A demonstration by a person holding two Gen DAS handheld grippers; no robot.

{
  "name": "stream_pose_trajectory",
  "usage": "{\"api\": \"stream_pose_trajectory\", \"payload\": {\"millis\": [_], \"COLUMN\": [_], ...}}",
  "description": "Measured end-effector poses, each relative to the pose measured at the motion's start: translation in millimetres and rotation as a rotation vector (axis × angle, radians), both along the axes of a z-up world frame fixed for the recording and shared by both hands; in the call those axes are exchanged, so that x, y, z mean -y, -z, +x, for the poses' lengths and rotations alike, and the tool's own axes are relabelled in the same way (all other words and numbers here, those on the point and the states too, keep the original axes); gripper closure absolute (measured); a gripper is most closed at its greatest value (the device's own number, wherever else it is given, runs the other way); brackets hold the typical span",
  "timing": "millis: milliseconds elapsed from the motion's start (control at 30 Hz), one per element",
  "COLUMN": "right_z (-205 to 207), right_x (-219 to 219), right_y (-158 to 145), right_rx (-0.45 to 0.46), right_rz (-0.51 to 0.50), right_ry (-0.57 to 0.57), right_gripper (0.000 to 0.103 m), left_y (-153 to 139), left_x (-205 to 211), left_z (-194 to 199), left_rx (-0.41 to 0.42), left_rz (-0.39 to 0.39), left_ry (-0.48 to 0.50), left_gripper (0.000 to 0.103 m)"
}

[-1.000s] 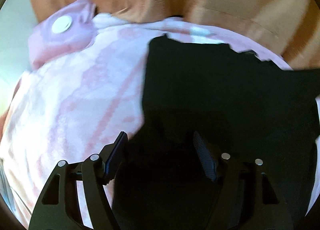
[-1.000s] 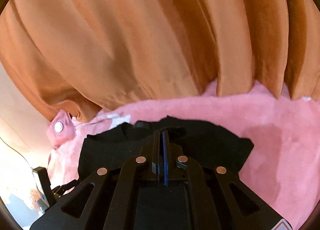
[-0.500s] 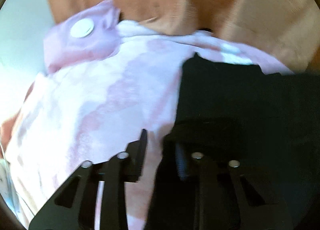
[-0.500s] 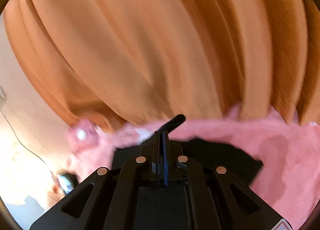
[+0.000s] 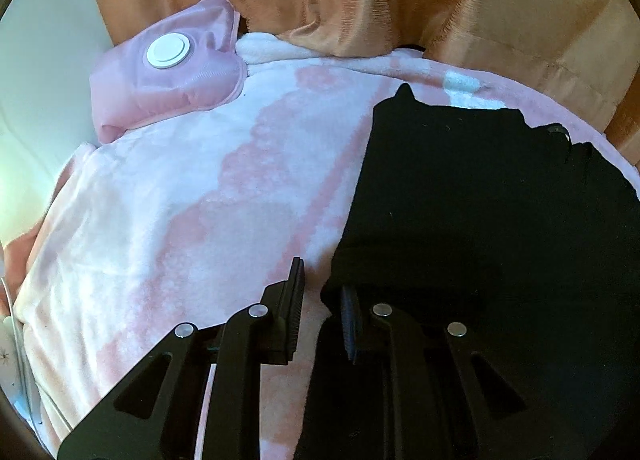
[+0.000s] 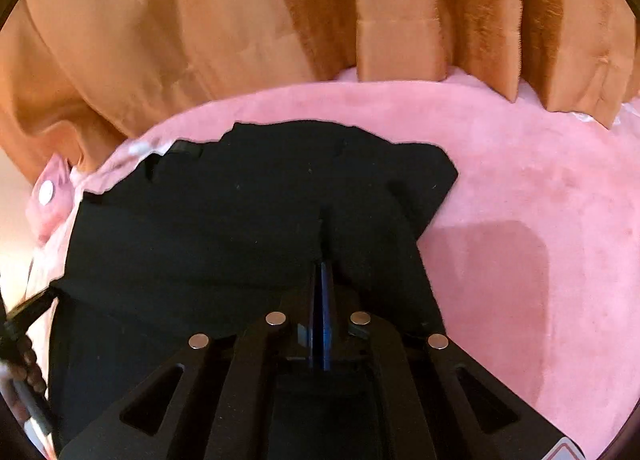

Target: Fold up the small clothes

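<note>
While both grippers point down at the bed, the scene reads as follows.

Left gripper (image 5: 320,300): low centre of the left wrist view; fingers narrowly apart, with pink blanket visible through the gap. The right-hand finger (image 5: 349,320) sits at the black garment's left edge, and whether cloth is actually pinched cannot be told.

Right gripper (image 6: 322,280): low centre of the right wrist view; jaws pressed together, tips at a raised crease of the black cloth, apparently pinching it.

Black garment (image 6: 248,212): spread on the blanket, filling the centre and left of the right wrist view and the right half of the left wrist view; its upper edge is ragged in outline.

Pink blanket (image 6: 520,180): beneath the garment, plain pink to the right, patterned pink and white in the left wrist view.

Pink pouch (image 5: 168,72): upper left of the left wrist view, lying on the blanket, with a white round cap (image 5: 168,51).

Orange curtain (image 6: 280,20): hangs in folds across the top of both views, its hem meeting the blanket.
</note>
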State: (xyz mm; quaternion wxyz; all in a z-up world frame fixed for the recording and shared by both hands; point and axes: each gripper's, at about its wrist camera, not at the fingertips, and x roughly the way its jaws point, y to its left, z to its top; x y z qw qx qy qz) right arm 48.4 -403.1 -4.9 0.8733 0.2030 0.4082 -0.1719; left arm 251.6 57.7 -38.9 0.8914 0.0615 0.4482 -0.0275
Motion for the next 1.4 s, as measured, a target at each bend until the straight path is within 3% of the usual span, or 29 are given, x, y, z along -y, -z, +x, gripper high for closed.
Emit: {"api": "stream_pose_trajectory", "payload": {"millis": [167, 200, 333, 467, 500, 533, 567, 600, 733, 800, 867, 900, 933, 1000, 1067, 1133, 1200, 1300, 1400], "right_z": [-28.1, -32.0, -25.2, 9.3, 12.6, 17.3, 23.1, 26.2, 13.9, 10.5, 13.5, 11.1, 13.6, 11.5, 8.3, 26.5, 70.8, 138.1, 196.7], "right_x": [4.6, 3.5, -15.2, -25.5, -24.5, -26.4, -29.2, -32.8, -38.5, -21.7, -5.3, -7.6, -11.3, -15.5, -31.7, -57.6, -104.1, -170.8, -208.4], "right_y": [-25.5, -29.8, -34.3, 1.5, 6.8, 5.8, 2.4, -8.8, -52.0, -34.7, 12.6, 11.0, 4.7, -14.4, -44.2, -59.5, -56.6, -32.3, 3.3], "right_rx": [0.038, 0.053, 0.063, -0.06, -0.048, -0.043, -0.056, -0.017, 0.104, 0.054, -0.061, -0.031, -0.057, -0.036, 0.048, 0.111, 0.093, 0.008, -0.082], "right_rz": [-0.051, -0.046, -0.029, -0.031, -0.026, -0.049, -0.052, -0.024, -0.126, -0.123, -0.074, -0.107, -0.117, -0.126, -0.192, -0.122, -0.019, -0.028, -0.019], "right_ry": [0.074, 0.075, 0.002, -0.009, -0.002, -0.001, -0.018, -0.058, -0.055, -0.009, -0.003, -0.011, -0.014, 0.049, 0.083, -0.011, -0.234, -0.448, -0.534], "right_gripper": [0.098, 0.093, 0.093, 0.077, 0.077, 0.078, 0.091, 0.097, 0.098, 0.099, 0.099, 0.1, 0.099, 0.097, 0.09, 0.09, 0.096, 0.097, 0.097], "left_y": [-31.4, -41.9, -68.0, -35.4, -22.5, -16.4, -7.6, -5.2, -5.5, -4.4, -4.7, -4.6, -4.7, -6.1, -8.0, -7.7, -7.8, -7.7, -6.9], "left_x": [-8.9, -8.3, 11.1, 30.8, 28.4, 24.8, 18.5, 12.6, 10.7, 10.1, 10.7, 10.6, 10.2, 7.5, 5.3, 5.3, 6.8, 6.3, 0.0], "left_z": [-16.6, -21.9, -32.8, -12.5, -5.2, -2.1, 1.7, 2.7, 0.1, 0.2, -1.6, -2.7, -3.0, -5.3, -7.4, -6.7, -7.0, -6.7, -5.4], "left_rx": [-0.033, -0.02, 0.078, 0.032, 0.014, 0.004, -0.015, -0.016, -0.006, -0.003, -0.006, -0.007, -0.005, -0.006, -0.01, -0.012, -0.011, -0.012, -0.016], "left_rz": [-0.098, -0.126, -0.145, -0.041, -0.009, 0.004, 0.005, -0.022, -0.005, -0.002, -0.011, -0.01, -0.009, -0.016, -0.026, -0.027, -0.023, -0.025, -0.042], "left_ry": [-0.021, -0.018, 0.028, 0.03, 0.016, 0.004, -0.012, -0.007, 0.013, 0.019, 0.021, 0.022, 0.026, 0.024, 0.019, 0.015, 0.008, 0.005, -0.003], "left_gripper": [0.08, 0.077, 0.064, 0.063, 0.067, 0.069, 0.07, 0.07, 0.07, 0.068, 0.068, 0.068, 0.068, 0.068, 0.067, 0.066, 0.066, 0.066, 0.058]}}
